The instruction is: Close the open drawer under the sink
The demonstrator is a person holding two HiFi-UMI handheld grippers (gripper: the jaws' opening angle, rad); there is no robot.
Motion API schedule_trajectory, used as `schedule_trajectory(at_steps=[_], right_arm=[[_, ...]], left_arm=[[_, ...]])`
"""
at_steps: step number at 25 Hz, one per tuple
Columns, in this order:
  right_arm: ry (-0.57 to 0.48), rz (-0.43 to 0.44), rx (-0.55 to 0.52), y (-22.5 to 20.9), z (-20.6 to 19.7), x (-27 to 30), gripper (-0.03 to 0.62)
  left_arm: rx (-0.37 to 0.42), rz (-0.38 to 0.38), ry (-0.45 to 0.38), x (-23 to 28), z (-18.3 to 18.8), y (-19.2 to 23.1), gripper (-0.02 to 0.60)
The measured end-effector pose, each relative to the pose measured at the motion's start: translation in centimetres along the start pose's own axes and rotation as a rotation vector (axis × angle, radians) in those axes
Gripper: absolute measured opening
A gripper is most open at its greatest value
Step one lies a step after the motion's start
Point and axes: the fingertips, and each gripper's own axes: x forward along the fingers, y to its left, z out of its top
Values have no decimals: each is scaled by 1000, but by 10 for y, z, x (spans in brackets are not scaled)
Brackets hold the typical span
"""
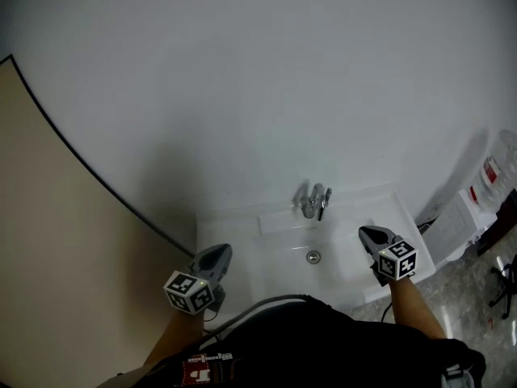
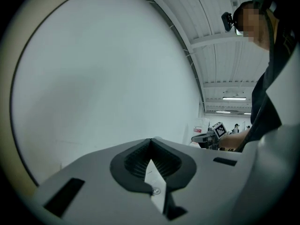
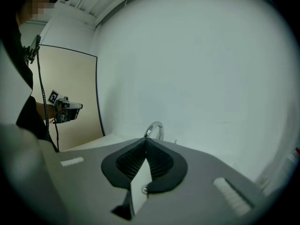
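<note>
Head view: a white sink (image 1: 275, 269) sits at about 5 o'clock from the picture's middle, against a white wall (image 1: 258, 79). Its chrome faucet (image 1: 315, 202) stands at the basin's 12 o'clock edge, and the drain (image 1: 313, 257) lies in the basin just below it. The left gripper (image 1: 220, 254) hangs at the sink's 9 o'clock rim and the right gripper (image 1: 370, 234) over the basin's 3 o'clock side. Both point toward the wall. A beige panel (image 1: 48, 257) fills the 8 o'clock part. The person's dark clothing (image 1: 323, 338) at 6 o'clock covers the sink's front. The drawer lies under the sink out of sight, and no view shows it.

Left gripper view: the jaws are clenched, their ribbed pads (image 2: 138, 158) meeting at the tip with nothing between them. They face the bare wall. At 3 o'clock the right gripper's marker cube (image 2: 219, 129) shows beside the person's forearm.

Right gripper view: the jaws are likewise pressed together and empty. The faucet's curved spout rises just past the tip at 12 o'clock. At 9 o'clock the left gripper is seen well apart, in front of the beige panel
</note>
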Motion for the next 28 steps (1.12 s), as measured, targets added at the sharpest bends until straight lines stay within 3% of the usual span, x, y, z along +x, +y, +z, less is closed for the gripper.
schedule_trajectory(at_steps=[8, 15, 19, 24, 28], right_arm=[[66, 130, -32, 19, 3, 69, 2], [73, 293, -37, -22, -4, 96, 2], [40, 365, -19, -52, 1, 100, 2], [-43, 348, 23, -76, 24, 105, 2], [-145, 309, 127, -85, 39, 95, 0]], left_arm=[[-84, 130, -2, -29, -25, 46, 0], [-171, 289, -54, -5, -36, 15, 0], [-154, 321, -41, 28, -33, -12, 0], [-110, 315, -41, 48, -16, -7, 0], [-96, 292, -35, 51, -4, -1, 0]])
